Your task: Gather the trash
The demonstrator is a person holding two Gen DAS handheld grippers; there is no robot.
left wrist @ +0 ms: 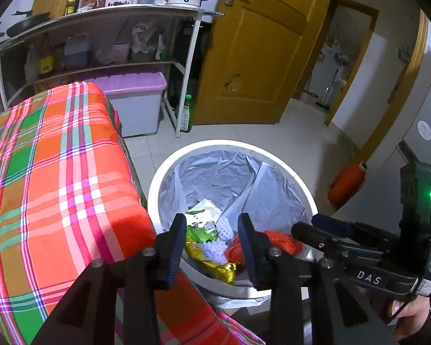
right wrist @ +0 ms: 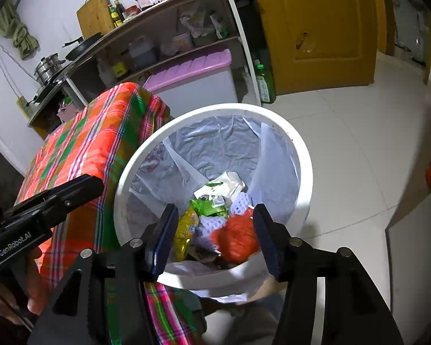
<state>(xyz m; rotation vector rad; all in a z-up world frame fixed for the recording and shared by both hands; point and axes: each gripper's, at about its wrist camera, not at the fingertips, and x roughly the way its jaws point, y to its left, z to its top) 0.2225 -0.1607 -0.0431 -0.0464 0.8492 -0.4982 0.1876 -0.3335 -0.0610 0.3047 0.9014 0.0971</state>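
Two claws hover over one white trash bin (left wrist: 158, 201) standing on the tiled floor (left wrist: 316, 132), just beside the edge of one counter (left wrist: 57, 172) draped in an orange, green and pink plaid cloth. The left claw (left wrist: 212, 247) has its jaws apart with nothing between them; the right claw (right wrist: 215, 235) is likewise spread wide and holds nothing. Inside the bin, lined with one pale plastic bag (right wrist: 215, 138), the trash lies at the bottom: one white-and-green wrapper (right wrist: 215, 189), one green packet (right wrist: 207, 207), one gold foil wrapper (right wrist: 186, 230), one white foam net (right wrist: 207, 227) and one red-orange bag (right wrist: 238, 238).
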